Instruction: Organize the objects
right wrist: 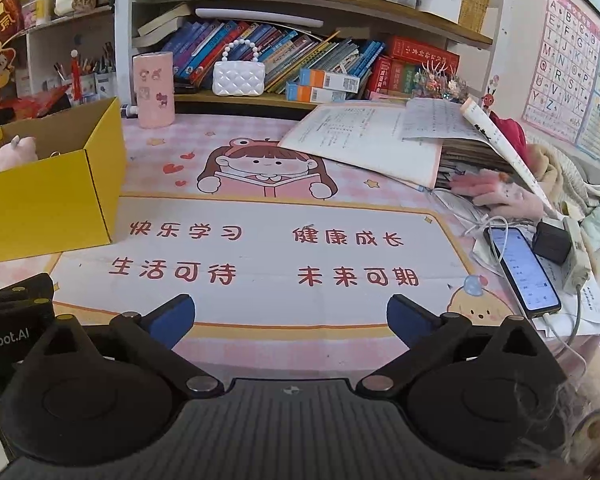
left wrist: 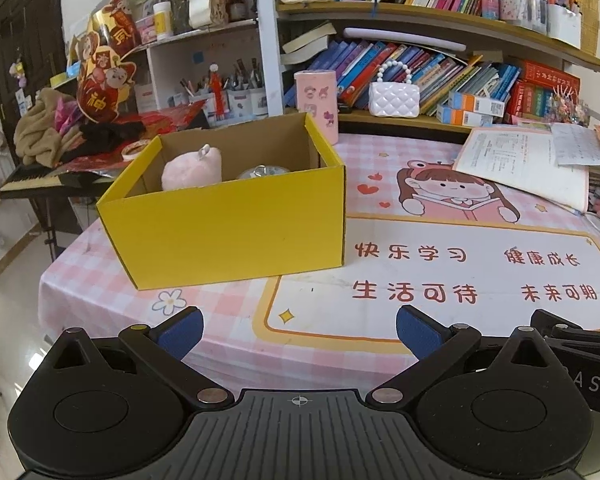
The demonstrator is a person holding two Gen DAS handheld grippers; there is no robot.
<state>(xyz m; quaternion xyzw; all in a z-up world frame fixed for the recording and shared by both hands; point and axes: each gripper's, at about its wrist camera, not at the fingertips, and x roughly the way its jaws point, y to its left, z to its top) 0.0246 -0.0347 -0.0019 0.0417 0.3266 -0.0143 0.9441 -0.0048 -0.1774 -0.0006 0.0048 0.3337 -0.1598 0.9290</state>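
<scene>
A yellow cardboard box (left wrist: 228, 232) stands open on the pink desk mat (left wrist: 420, 280), left of centre. Inside it lie a pink plush toy (left wrist: 192, 168) and a small silvery round object (left wrist: 262, 172), partly hidden by the box wall. The box (right wrist: 48, 204) and the plush toy (right wrist: 14, 152) also show at the left of the right wrist view. My left gripper (left wrist: 300, 332) is open and empty, low at the near edge in front of the box. My right gripper (right wrist: 290, 320) is open and empty over the mat's (right wrist: 260, 256) near edge.
A pink cylinder cup (left wrist: 316, 104) and a white quilted handbag (left wrist: 394, 98) stand at the back before shelves of books. Papers and workbooks (right wrist: 372, 140) pile at the right. A phone (right wrist: 524, 272) on a cable, a charger (right wrist: 552, 242) and a pink glove (right wrist: 496, 192) lie at the right edge.
</scene>
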